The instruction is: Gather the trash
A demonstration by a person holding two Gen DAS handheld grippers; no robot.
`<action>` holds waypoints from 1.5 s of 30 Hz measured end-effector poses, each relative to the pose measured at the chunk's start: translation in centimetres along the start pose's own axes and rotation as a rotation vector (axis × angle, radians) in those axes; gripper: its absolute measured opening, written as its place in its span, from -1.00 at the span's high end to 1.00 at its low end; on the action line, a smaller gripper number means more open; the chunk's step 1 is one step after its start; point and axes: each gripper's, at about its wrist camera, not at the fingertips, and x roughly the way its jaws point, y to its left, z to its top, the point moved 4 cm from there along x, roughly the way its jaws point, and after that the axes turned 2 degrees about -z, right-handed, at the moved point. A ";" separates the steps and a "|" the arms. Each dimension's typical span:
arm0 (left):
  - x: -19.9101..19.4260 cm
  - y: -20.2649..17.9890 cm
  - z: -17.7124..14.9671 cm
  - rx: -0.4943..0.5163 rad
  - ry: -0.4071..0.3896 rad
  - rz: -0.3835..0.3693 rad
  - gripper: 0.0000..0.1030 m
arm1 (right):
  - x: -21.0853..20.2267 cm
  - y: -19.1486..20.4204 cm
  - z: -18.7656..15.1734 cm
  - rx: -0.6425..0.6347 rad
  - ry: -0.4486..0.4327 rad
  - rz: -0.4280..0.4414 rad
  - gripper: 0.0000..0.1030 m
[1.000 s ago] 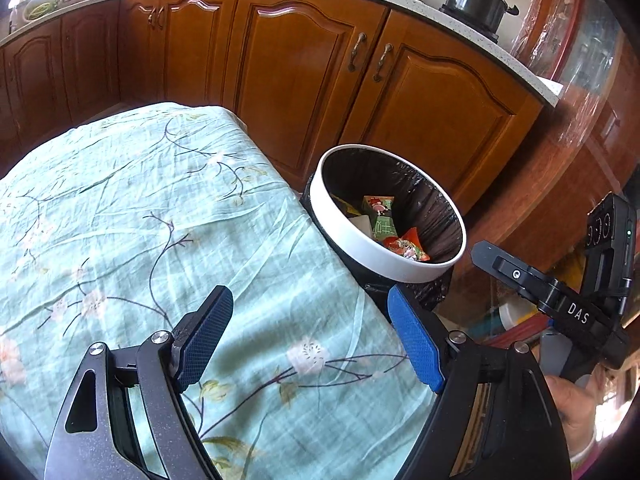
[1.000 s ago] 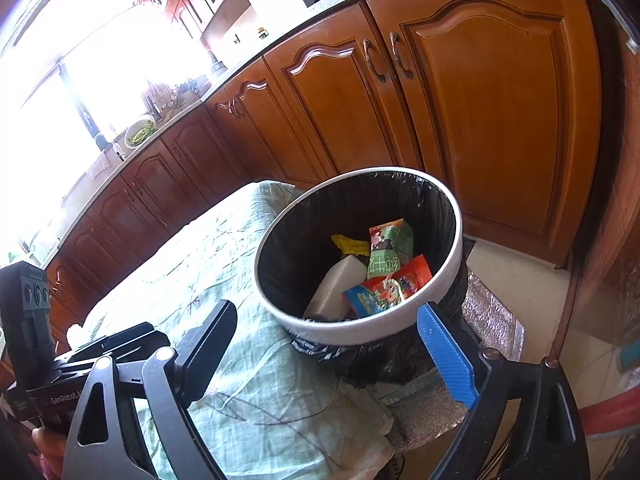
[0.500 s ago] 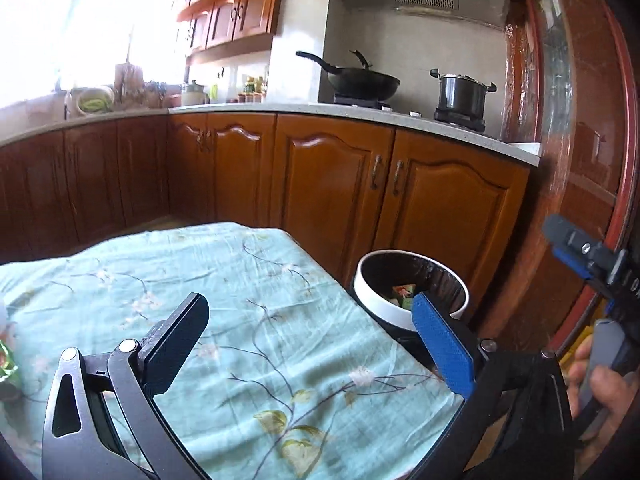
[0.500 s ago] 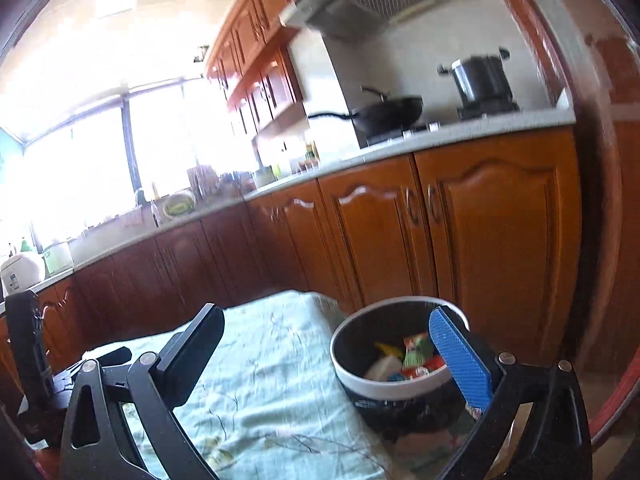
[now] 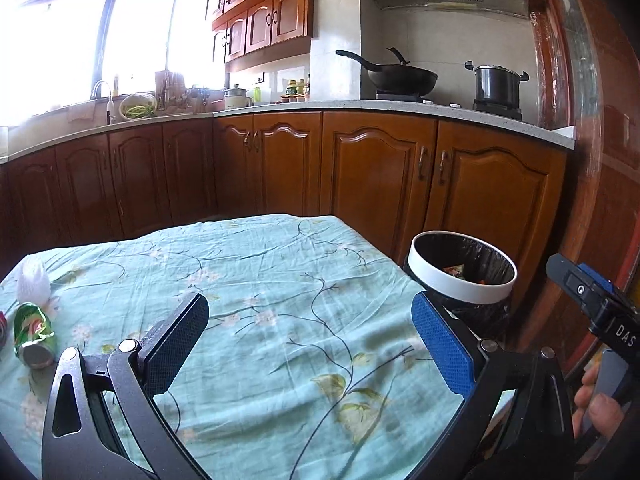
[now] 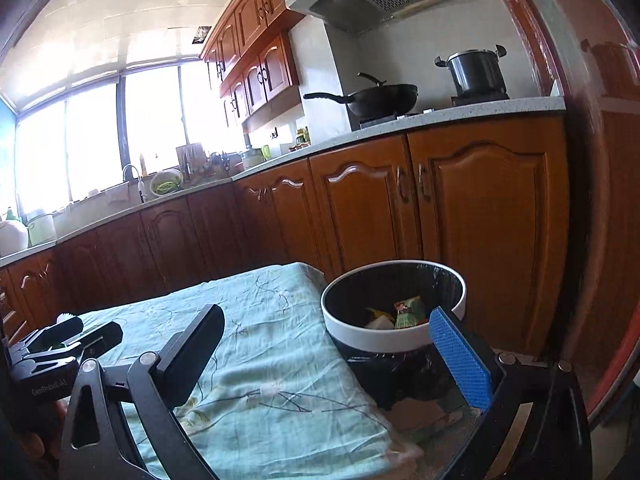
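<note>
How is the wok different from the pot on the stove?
The wok is wide and shallow with a long handle sticking out left; the pot is taller and narrower with two short side handles. The pot has a lid on; the wok has none. Both are dark and sit on the stove.

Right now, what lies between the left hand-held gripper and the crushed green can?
Only bare floral tablecloth, in the left wrist view. The crushed green can lies left of the open left hand-held gripper, a white wad behind it.
</note>
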 end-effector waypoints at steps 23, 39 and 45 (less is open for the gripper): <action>-1.4 -0.8 -1.3 0.039 -0.007 0.021 -1.00 | -0.8 1.3 -0.9 -0.032 -0.002 0.017 -1.00; -1.7 -1.6 -1.3 0.049 -0.014 0.028 -1.00 | -0.9 0.9 -0.8 -0.020 0.001 0.019 -1.00; -1.8 -1.7 -1.3 0.052 -0.022 0.028 -1.00 | -0.9 0.9 -0.7 -0.013 0.003 0.020 -1.00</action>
